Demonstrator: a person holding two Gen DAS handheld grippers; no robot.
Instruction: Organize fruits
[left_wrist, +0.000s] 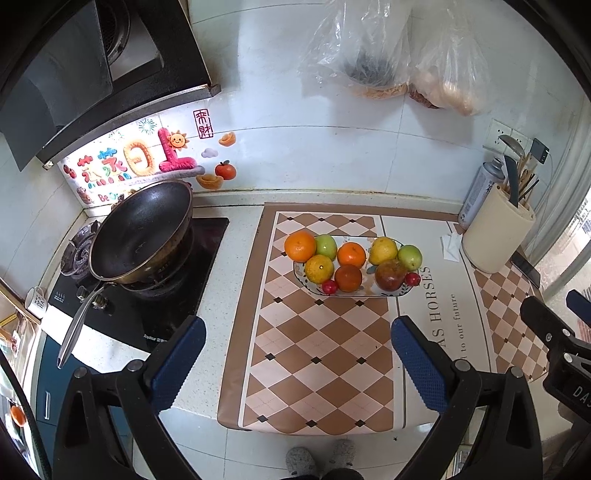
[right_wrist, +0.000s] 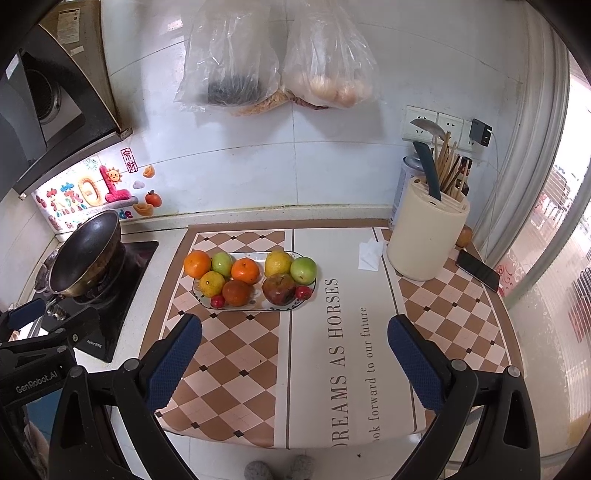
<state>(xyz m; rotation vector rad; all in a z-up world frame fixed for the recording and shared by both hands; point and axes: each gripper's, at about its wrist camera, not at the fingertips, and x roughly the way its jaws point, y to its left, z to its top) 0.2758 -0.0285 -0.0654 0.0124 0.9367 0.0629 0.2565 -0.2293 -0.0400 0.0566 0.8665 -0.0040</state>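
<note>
- The plate (left_wrist: 388, 293) sits on the checked mat (left_wrist: 317, 369) toward the counter's back edge, holding ten fruits: oranges on its left half, a yellow fruit (left_wrist: 383, 250), a green one (left_wrist: 409, 257) and a dark apple (left_wrist: 390, 274) on its right half, and a small red fruit (left_wrist: 330, 287) at each front corner.
- All fruit seems gathered and roughly grouped (the large orange (left_wrist: 300, 245) overhangs the rim), so I judge the task done or nearly so.
- The left gripper (left_wrist: 297, 343) and right gripper (right_wrist: 294, 341) hover near the counter's front edge, jaws spread wide, holding nothing.
- A wok (left_wrist: 142, 230) stands at the left end, a utensil holder (left_wrist: 496, 236) at the back right corner.
</note>
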